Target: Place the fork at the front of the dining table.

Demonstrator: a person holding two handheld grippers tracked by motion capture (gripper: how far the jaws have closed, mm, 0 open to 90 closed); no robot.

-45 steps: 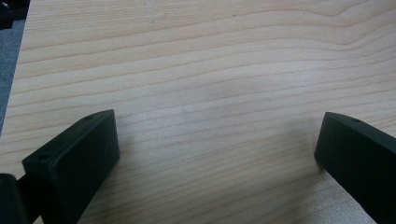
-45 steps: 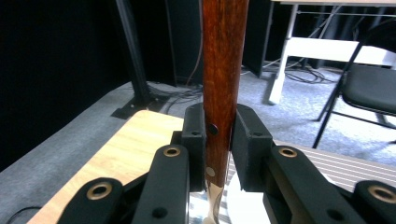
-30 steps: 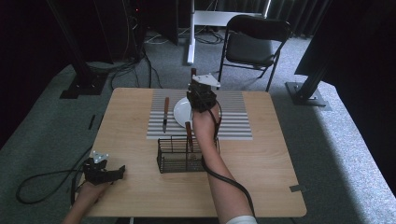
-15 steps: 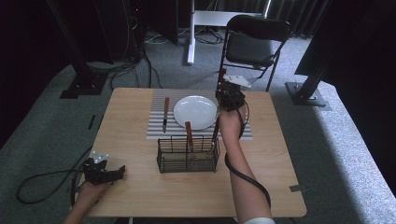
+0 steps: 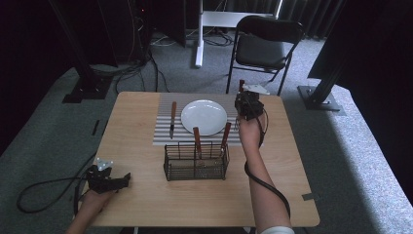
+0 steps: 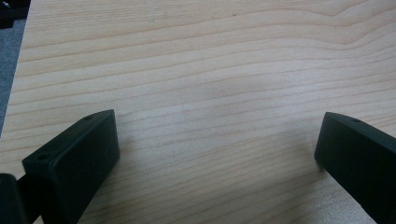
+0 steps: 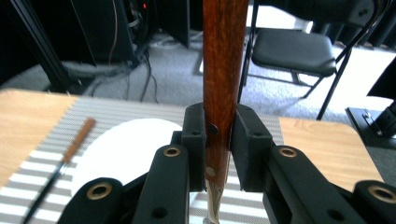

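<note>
Clamped upright in the right gripper (image 7: 219,154) at the plate's (image 5: 204,117) three o'clock, the wooden-handled utensil (image 7: 223,70) looks stiff, light and smooth, best pinched low on the riveted handle; the left gripper (image 6: 219,154) rests apart.

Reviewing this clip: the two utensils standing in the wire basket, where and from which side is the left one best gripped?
Grip the left utensil by its wooden handle, coming from above. It stands nearly upright in the basket with the handle clear of the rim, while the wire walls block its lower part from the sides.
</note>
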